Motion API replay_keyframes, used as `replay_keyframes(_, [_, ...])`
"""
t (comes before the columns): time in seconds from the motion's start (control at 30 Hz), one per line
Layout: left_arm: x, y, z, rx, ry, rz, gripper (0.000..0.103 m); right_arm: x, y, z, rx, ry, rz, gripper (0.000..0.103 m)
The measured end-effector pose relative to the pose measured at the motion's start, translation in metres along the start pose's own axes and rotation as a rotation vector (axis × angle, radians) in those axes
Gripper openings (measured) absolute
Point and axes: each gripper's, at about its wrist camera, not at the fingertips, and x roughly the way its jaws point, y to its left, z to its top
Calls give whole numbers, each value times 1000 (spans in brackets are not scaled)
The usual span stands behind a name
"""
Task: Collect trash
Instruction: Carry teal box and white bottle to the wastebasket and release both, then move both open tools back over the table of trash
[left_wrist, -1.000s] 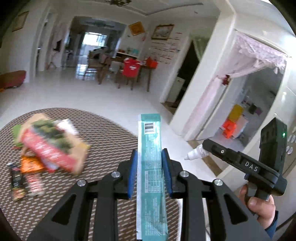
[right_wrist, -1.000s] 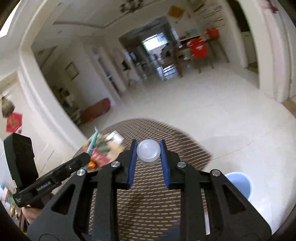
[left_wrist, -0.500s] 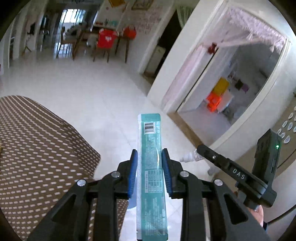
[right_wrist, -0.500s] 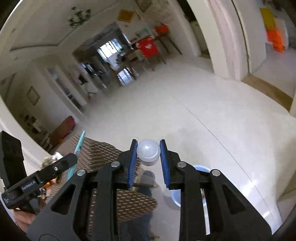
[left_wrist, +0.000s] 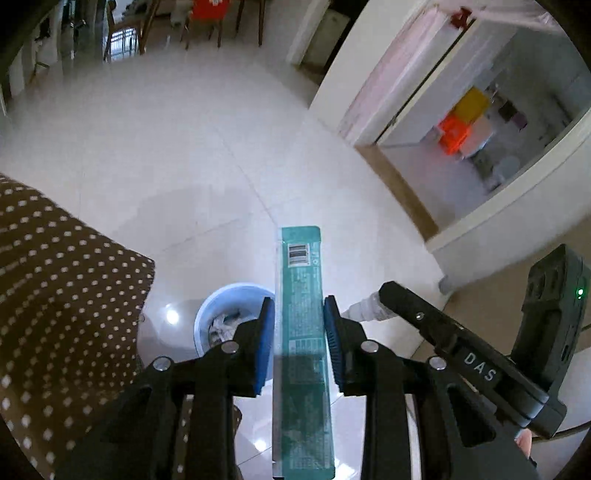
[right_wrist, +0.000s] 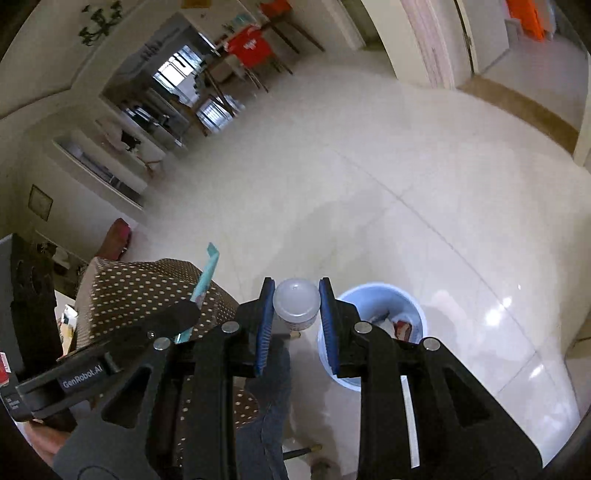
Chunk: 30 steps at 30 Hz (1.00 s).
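Above the tiled floor, the left tongs (left_wrist: 299, 317) are clenching a long teal wrapper (left_wrist: 301, 314), hanging over a blue bin (left_wrist: 210, 314) beside the dotted counter (left_wrist: 55, 295). Seen from the right wrist, the right tongs (right_wrist: 296, 314) are gripping a small white bottle (right_wrist: 296, 304) just beside that bin (right_wrist: 413, 306).

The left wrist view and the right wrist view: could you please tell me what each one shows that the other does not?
Only the left wrist view shows the barcode face of the teal wrapper clamped in the left tool, plus a side room holding an orange object.

Only the right wrist view shows the white bottle's cap end-on in the right tool, and a red packet inside the bin.

Both show the blue bin on the floor, the dotted brown tablecloth, and the other tool with its load.
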Motion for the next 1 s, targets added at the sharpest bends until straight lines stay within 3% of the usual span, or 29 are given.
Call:
replay_keyframes(0.03, [6,0,1,0,11,12,60,4,-5,-2,30,13,0,40])
replay_keyframes(0.07, [12,2,3,-20,21,17,71,4,-10,-3,51,10,3,67])
replay_keyframes(0.1, [14,3,4,-33,23,21,80,5,-15,-3,66,4,4,73])
replay_keyframes(0.17, [20,3,5,-28,33,41,82,5,-21,-3,81,13,2,73])
replay_keyframes(0.3, [19,3,2,-30,24,89,88,2,-24,-5,87,0,-21,92])
replay_keyframes(0.4, [7,6,0,-27,1,110,90,-1,-21,-4,83,-20,-47,97])
replay_keyframes(0.7, [-36,4,-15,0,-90,129,90,-33,1,-9,52,-81,-71,97])
replay_keyframes(1.0, [-116,7,-39,31,-223,106,90,-89,57,-19,-30,-181,-44,97])
